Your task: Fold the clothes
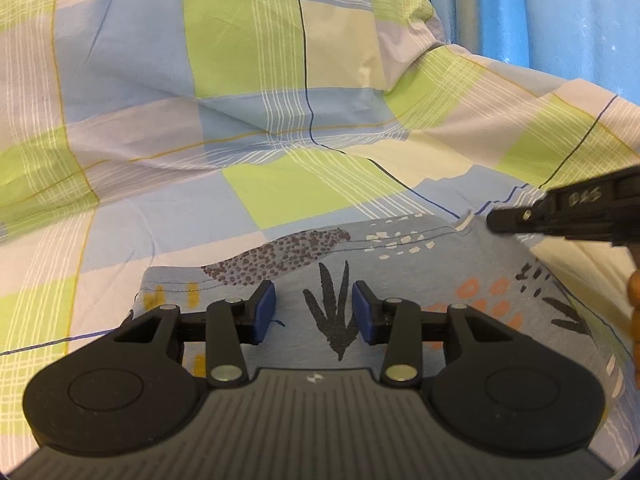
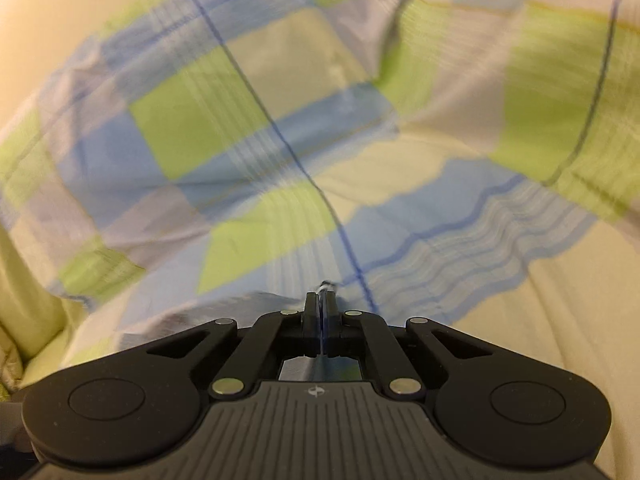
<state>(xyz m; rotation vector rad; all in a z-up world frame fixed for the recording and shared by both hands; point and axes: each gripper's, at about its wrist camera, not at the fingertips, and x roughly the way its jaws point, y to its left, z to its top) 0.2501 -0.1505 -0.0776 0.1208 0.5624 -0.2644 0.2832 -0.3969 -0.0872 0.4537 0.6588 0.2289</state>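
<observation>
A light blue patterned garment (image 1: 400,280), printed with dark leaf shapes, orange dots and a spotted patch, lies flat on a checked bedsheet (image 1: 240,100). My left gripper (image 1: 314,312) hovers over the garment's near part with its blue pads apart and nothing between them. In the left wrist view my right gripper (image 1: 494,220) comes in from the right and pinches the garment's far right corner. In the right wrist view my right gripper (image 2: 321,308) is shut, with a thin strip of blue cloth (image 2: 329,286) showing at its tips; that view is blurred by motion.
The green, blue and cream checked bedsheet (image 2: 240,120) covers the whole surface and rises in soft folds toward the back. A blue curtain (image 1: 560,12) hangs at the far right. Part of a hand (image 1: 634,300) shows at the right edge.
</observation>
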